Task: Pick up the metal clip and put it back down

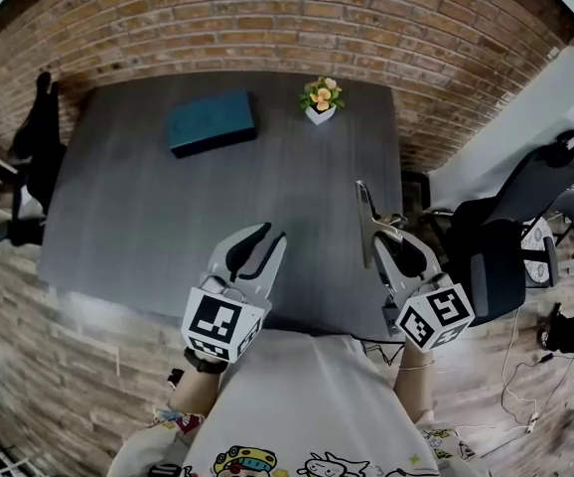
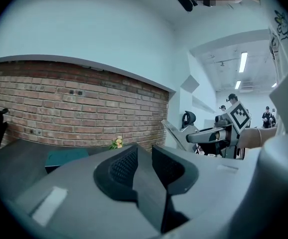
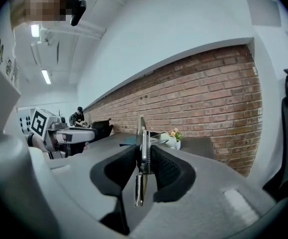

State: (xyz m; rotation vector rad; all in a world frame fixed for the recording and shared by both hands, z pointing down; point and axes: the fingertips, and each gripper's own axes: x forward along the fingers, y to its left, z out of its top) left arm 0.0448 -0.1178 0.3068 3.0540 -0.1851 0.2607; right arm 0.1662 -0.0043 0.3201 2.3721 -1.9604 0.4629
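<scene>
Silver metal spring clip (image 1: 366, 217) is clamped in right claw (image 3: 144, 156), held clear above dark grey desk (image 1: 168, 217) | left claw (image 2: 145, 163) is seen narrowly parted, empty | pick-up is judged done; set-down is left.

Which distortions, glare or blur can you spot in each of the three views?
Head view: strong fisheye, the table edges and brick wall bow. Left gripper view: dark round vignette, ceiling light glares. Right gripper view: metal clip sharp, wall line curved.
</scene>
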